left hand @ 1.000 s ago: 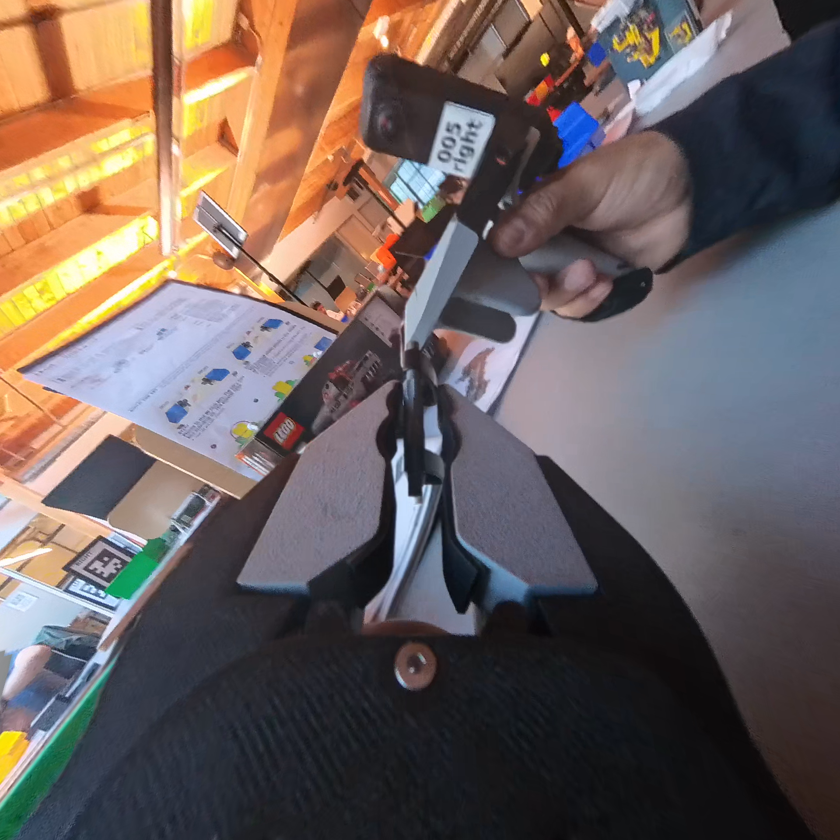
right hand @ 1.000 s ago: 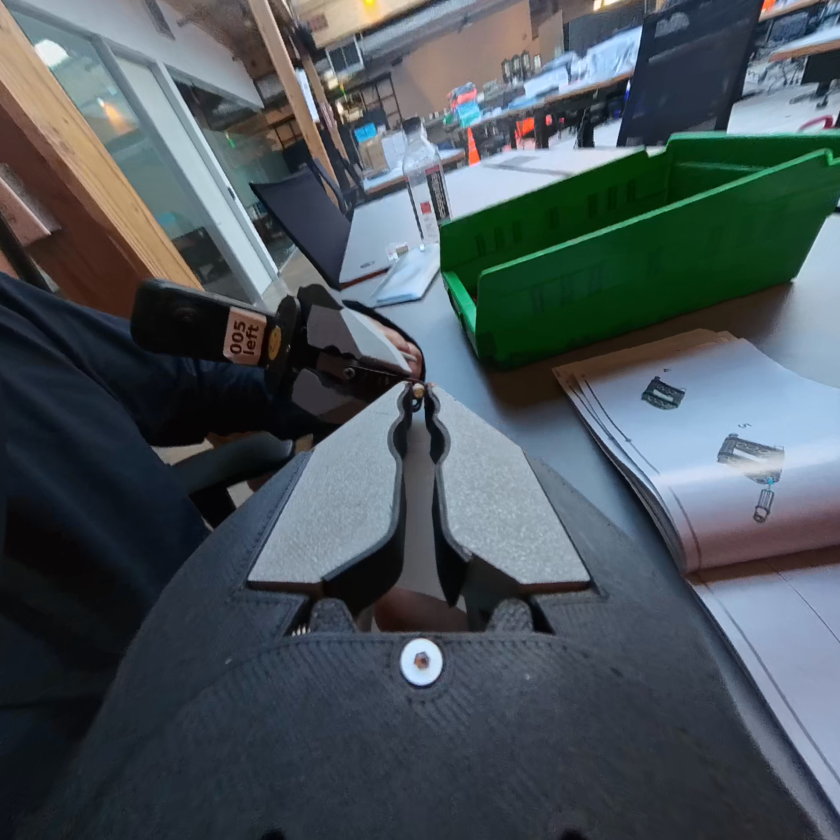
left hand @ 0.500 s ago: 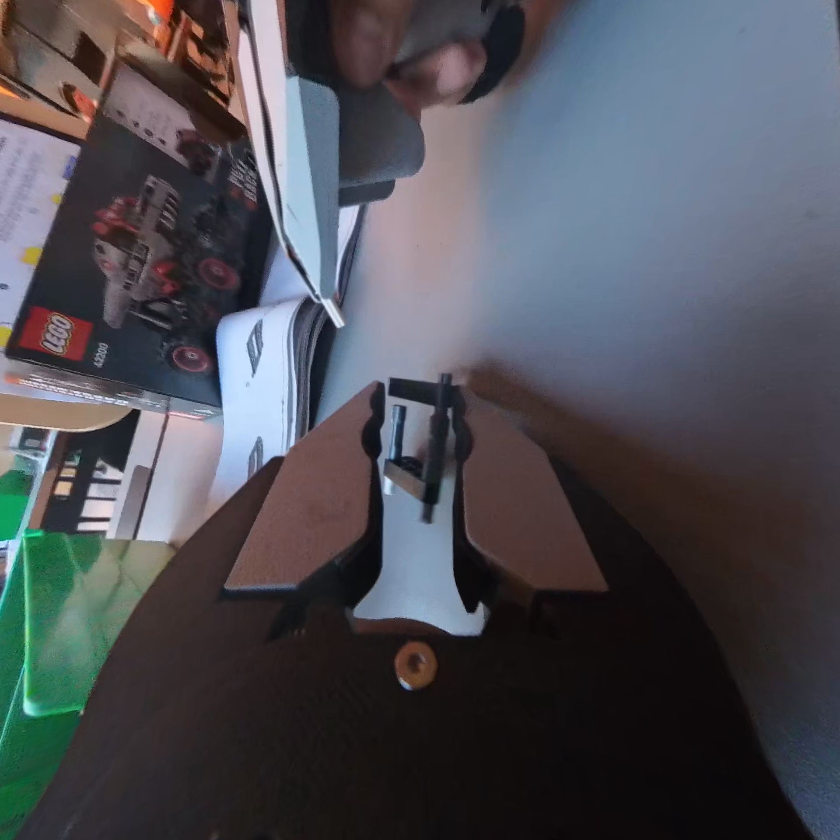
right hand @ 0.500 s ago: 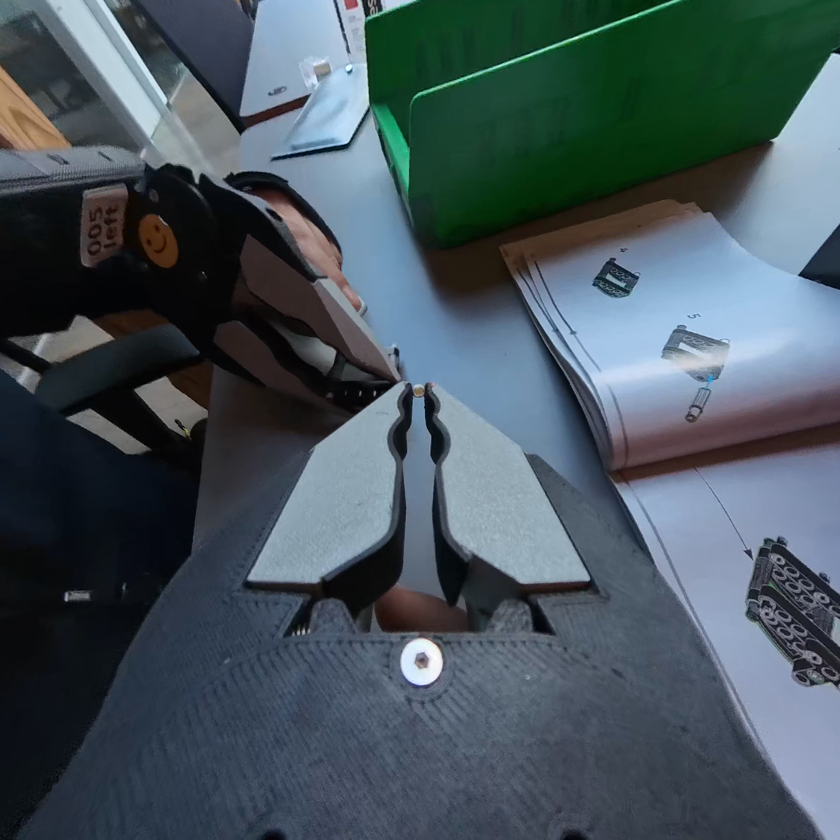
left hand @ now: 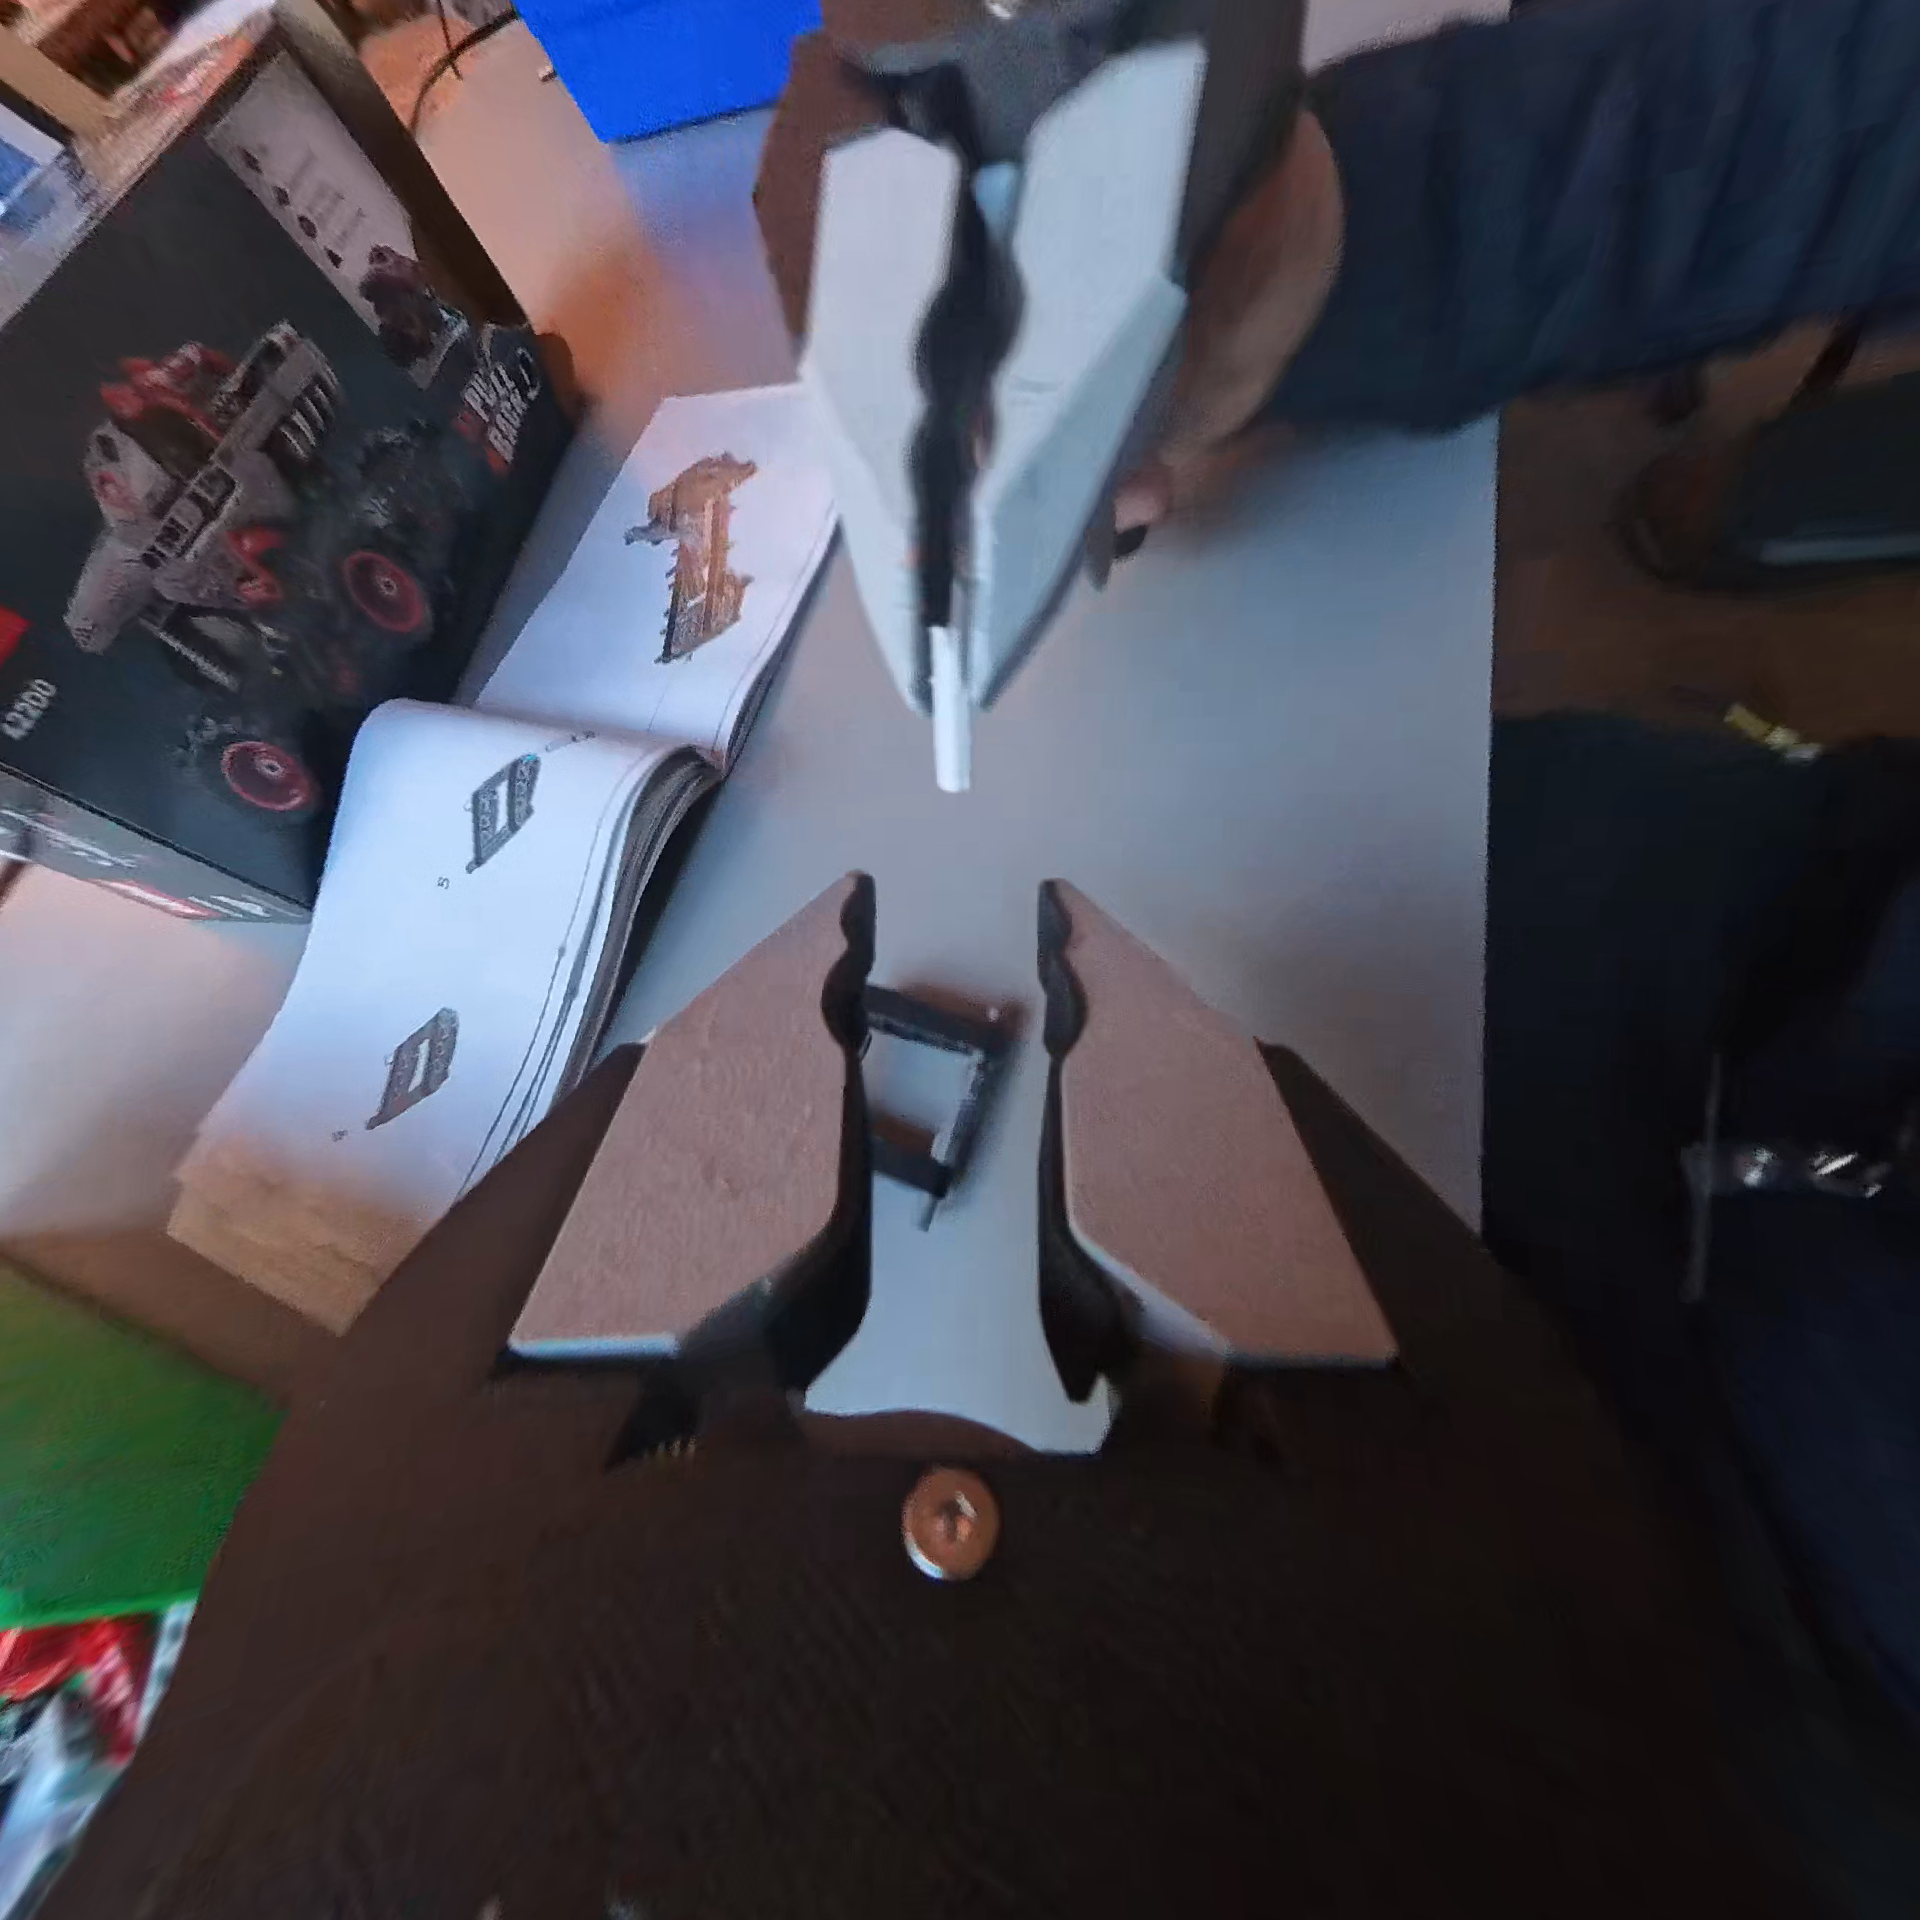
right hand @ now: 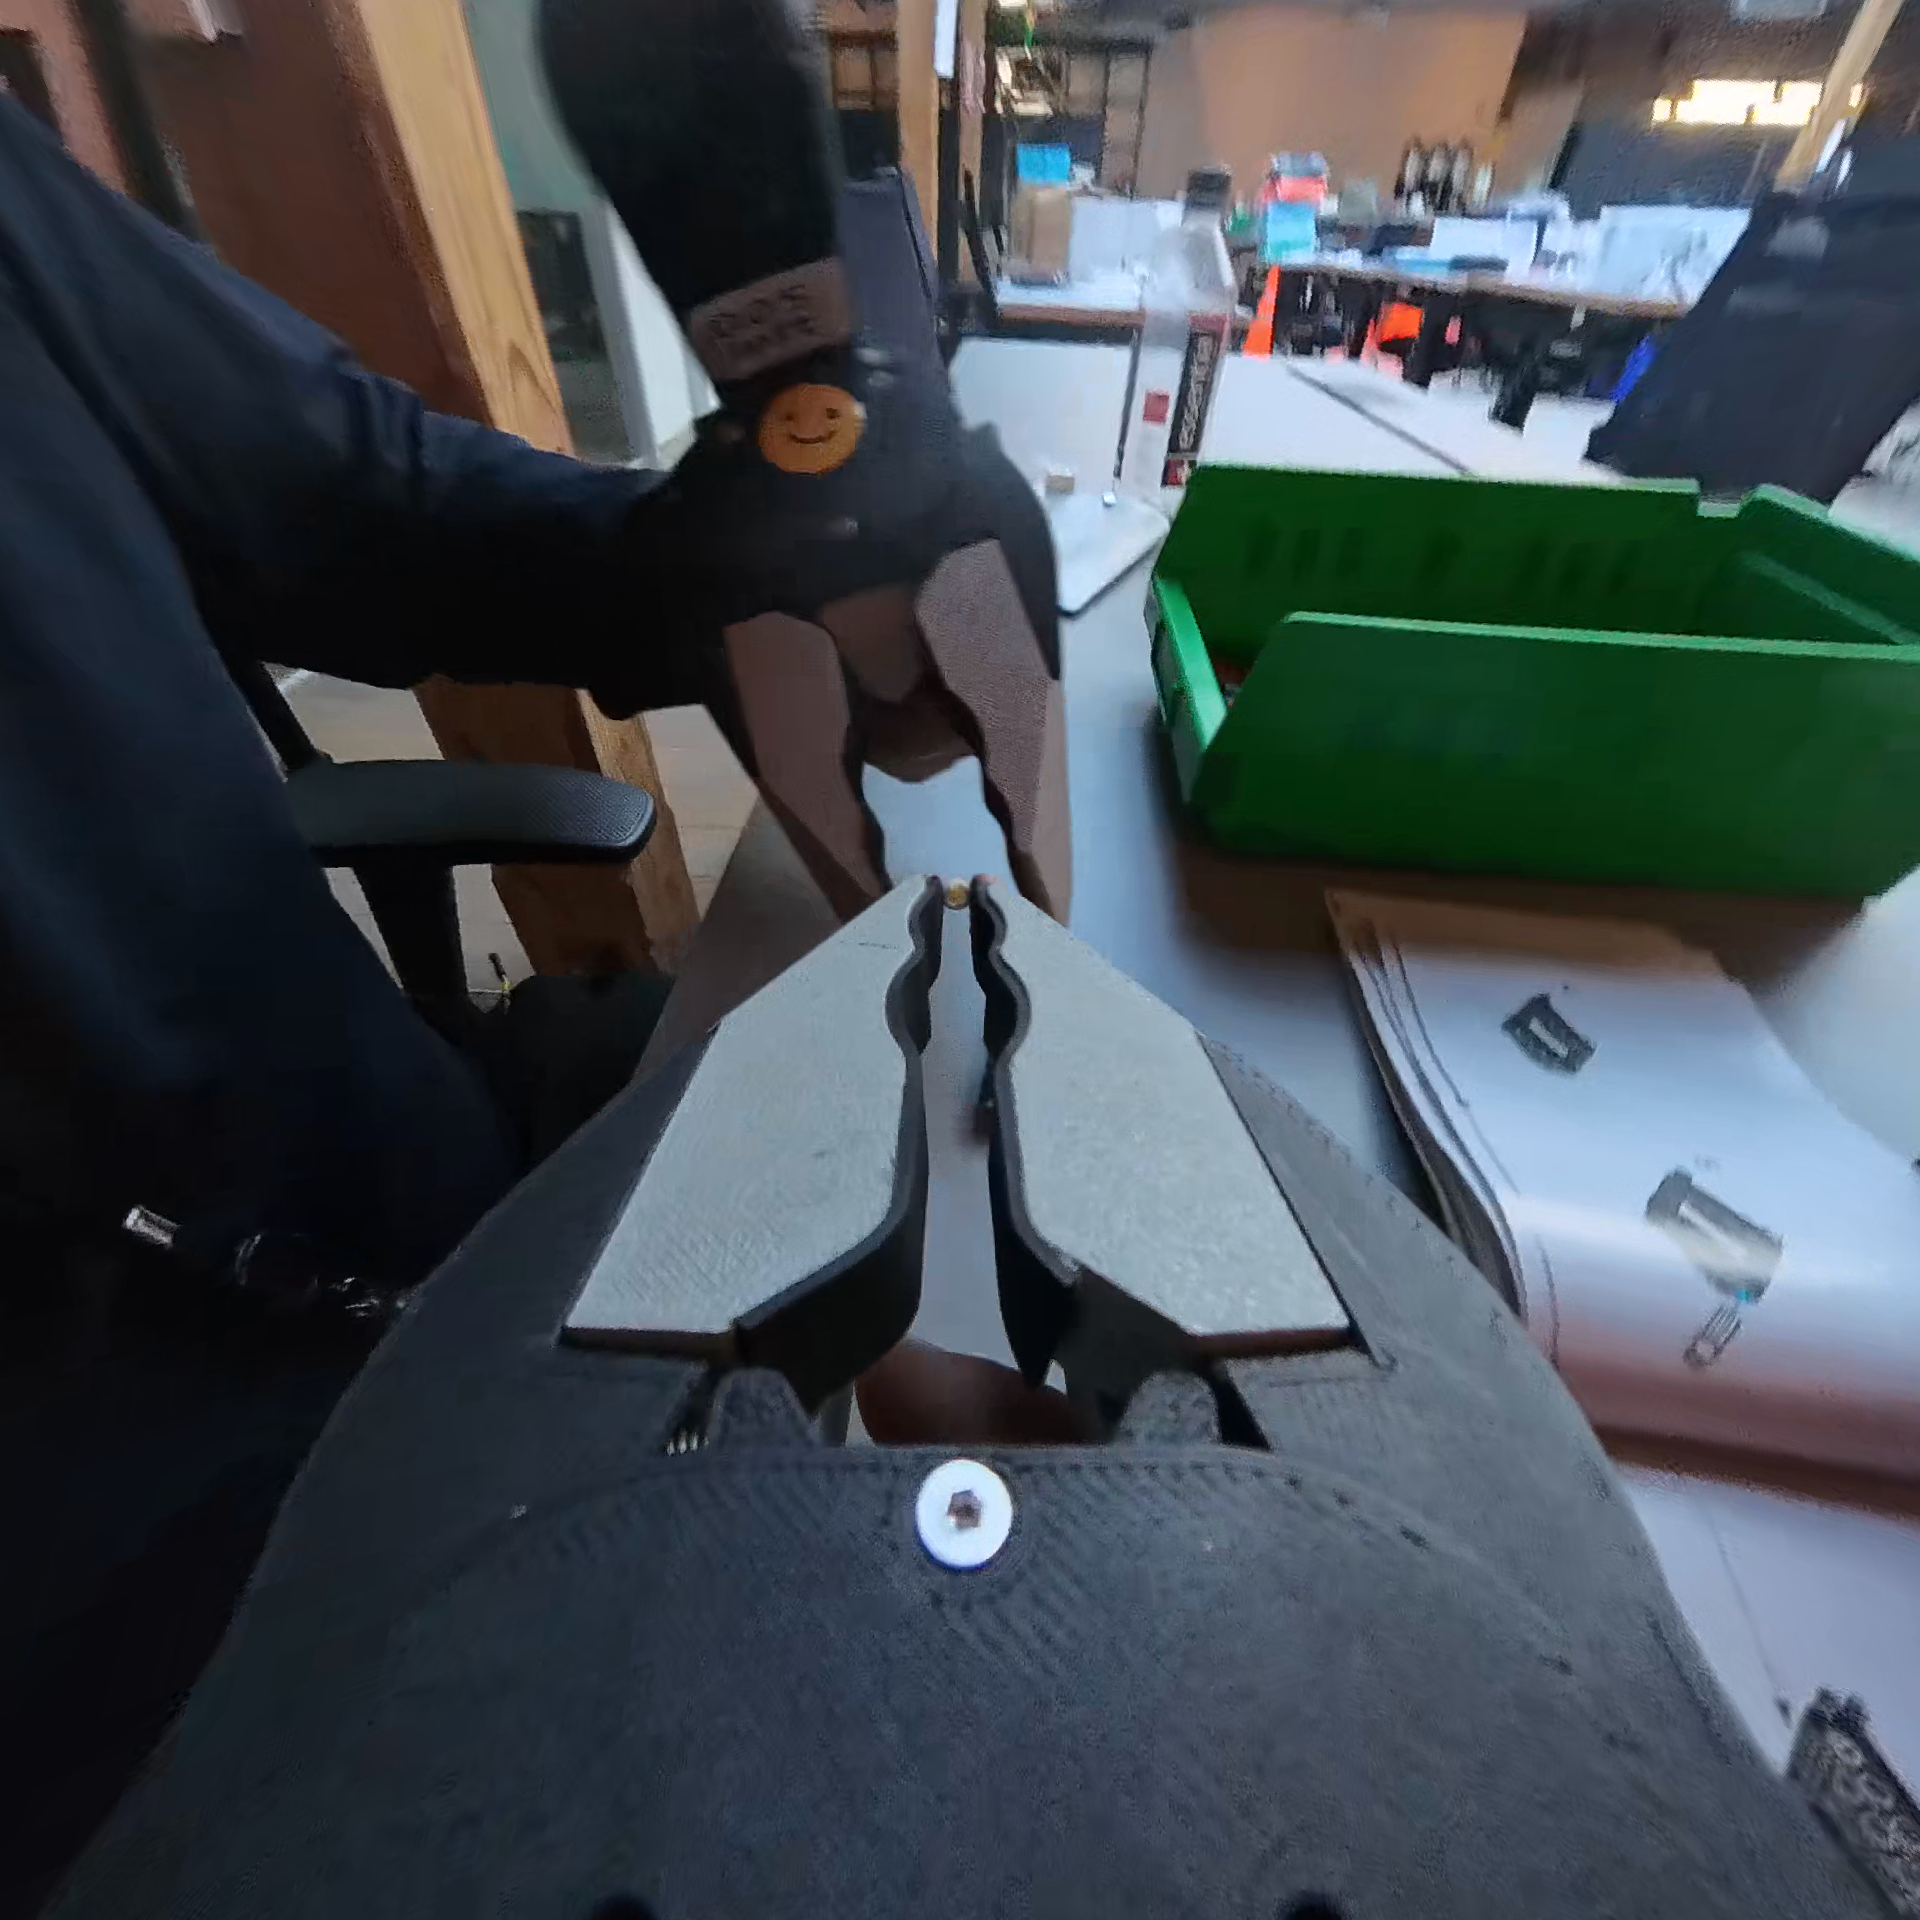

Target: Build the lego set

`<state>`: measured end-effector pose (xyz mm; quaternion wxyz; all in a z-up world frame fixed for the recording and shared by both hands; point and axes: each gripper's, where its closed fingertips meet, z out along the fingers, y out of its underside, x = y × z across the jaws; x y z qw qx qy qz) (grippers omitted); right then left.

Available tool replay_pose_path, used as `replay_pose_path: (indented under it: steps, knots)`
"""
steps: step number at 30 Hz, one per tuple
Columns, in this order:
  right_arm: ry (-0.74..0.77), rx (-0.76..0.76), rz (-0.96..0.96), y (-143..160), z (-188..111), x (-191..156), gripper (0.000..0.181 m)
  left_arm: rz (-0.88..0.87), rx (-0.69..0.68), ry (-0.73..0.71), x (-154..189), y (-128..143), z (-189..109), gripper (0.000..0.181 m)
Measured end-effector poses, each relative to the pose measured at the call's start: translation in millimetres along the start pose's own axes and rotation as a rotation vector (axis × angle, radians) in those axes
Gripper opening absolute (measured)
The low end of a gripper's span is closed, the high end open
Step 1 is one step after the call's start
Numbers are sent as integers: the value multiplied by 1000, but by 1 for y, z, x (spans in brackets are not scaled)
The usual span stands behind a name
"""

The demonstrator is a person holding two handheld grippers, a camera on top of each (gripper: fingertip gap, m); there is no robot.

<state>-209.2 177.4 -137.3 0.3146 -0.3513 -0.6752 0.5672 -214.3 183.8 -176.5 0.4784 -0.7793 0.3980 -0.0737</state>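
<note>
In the left wrist view my left gripper (left hand: 954, 899) is open, pointing down at the grey table (left hand: 1247, 831). A small black lego frame (left hand: 925, 1008) lies flat on the table between and below its fingers, with no visible contact. My right gripper (left hand: 945, 665) hangs just beyond it, shut on a pale pin (left hand: 951, 727) that sticks out of its tips. In the right wrist view my right gripper (right hand: 956, 896) pinches the small tan pin (right hand: 956, 889) at its very tips. The left gripper's brown fingers (right hand: 800, 748) stand spread right behind it.
An open instruction booklet (left hand: 499, 935) lies left of the frame, also in the right wrist view (right hand: 1662, 1143). The black lego box (left hand: 229, 520) stands behind it. A green bin (right hand: 1558, 727) sits at the back. The table edge (left hand: 1491, 831) runs along the right, by a chair armrest (right hand: 468, 810).
My left gripper held the black frame up against the right gripper. It has swung down to the table and opened, and the frame now lies on the table. The right gripper stays shut on the pin.
</note>
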Motion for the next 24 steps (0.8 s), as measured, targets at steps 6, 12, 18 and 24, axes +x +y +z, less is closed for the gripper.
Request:
replay_pose_path:
  steps: [6,12,18,24]
  knots:
    - [10,24,-54,-3,-2,-1,2,-54,83,72,-2,-19,3,0]
    - [18,-5,-102,1,0,-2,2,-70,72,73,-4,-15,2,8]
    - [39,-28,-134,6,3,0,2,-106,105,111,-1,-18,-1,14]
    - [68,-85,-169,15,6,3,2,11,16,72,-1,-10,1,1]
